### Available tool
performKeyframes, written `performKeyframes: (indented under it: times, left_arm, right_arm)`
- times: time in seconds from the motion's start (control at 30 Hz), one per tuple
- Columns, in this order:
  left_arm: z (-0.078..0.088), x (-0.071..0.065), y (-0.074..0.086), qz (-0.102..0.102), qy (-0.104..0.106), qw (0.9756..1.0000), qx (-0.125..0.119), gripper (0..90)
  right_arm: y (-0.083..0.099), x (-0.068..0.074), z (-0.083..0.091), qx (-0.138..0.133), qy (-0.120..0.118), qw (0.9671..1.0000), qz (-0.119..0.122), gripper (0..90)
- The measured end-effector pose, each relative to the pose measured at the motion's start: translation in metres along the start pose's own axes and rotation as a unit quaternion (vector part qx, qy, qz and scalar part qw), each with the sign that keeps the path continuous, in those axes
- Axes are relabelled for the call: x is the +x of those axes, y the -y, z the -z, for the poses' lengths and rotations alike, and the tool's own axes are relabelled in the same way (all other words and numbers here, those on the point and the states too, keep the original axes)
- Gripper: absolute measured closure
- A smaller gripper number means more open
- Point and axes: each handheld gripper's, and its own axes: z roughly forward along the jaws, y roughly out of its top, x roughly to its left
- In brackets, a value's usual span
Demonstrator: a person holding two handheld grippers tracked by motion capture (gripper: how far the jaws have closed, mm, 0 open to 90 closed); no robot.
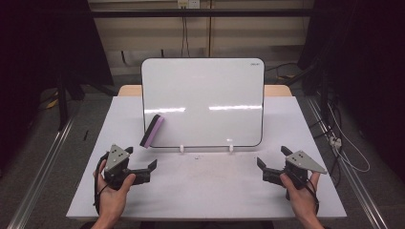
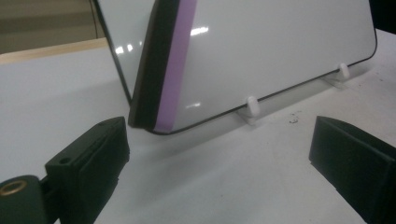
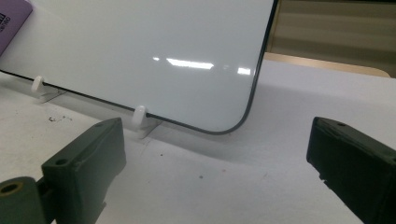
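The white surface (image 1: 205, 186) is carrying a whiteboard (image 1: 205, 100), leaning back on two small white clips (image 1: 182, 149) at mid-table. An eraser (image 1: 152, 130) — black and purple — is clinging to the board's lower left corner. The left gripper (image 1: 140, 161) and right gripper (image 1: 272, 160) are resting near the front edge, well apart, fingers spread wide — both gripping nothing.

A blank white whiteboard with a thin black rim (image 1: 203, 102) stood propped on two small white plastic clips (image 1: 182, 148) on the white table (image 1: 210, 191). A purple-and-black block eraser (image 1: 152, 130) clung tilted to its lower left corner.
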Motion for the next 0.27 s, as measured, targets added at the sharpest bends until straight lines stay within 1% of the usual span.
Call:
performKeyframes:
  times: [0.03, 0.07, 0.13, 0.17, 0.2, 0.27]
  left_arm:
    - [0.0, 0.0009, 0.0032, -0.005, -0.007, 1.0, -0.003, 4.7]
    - [0.0006, 0.0022, 0.0062, -0.003, -0.013, 0.9999, -0.006, 4.9]
    - [0.0016, 0.0048, 0.0098, 0.004, -0.016, 0.9999, -0.004, 4.9]
    - [0.0026, 0.0055, 0.0105, 0.009, -0.019, 0.9998, -0.008, 4.9]
    - [0.0034, 0.0062, 0.0106, 0.007, -0.022, 0.9997, -0.009, 4.9]
    - [0.0035, 0.0069, 0.0108, 0.01, -0.019, 0.9997, -0.008, 4.9]
  right_arm:
    - [0.0013, -0.0006, 0.0003, -0.001, -0.001, 1.0, -0.002, 4.1]
    - [0.0029, -0.0008, 0.0005, -0.002, -0.002, 1.0, -0.004, 4.1]
    - [0.0051, -0.0002, 0.0014, -0.001, -0.006, 1.0, -0.007, 4.0]
    - [0.0051, 0.0001, 0.002, 0.0, -0.01, 0.9999, -0.006, 3.8]
    - [0.005, 0.0005, 0.0021, -0.001, -0.009, 0.9999, -0.005, 3.8]
    - [0.005, 0.0002, 0.0008, 0.0, -0.009, 0.9999, -0.005, 4.0]
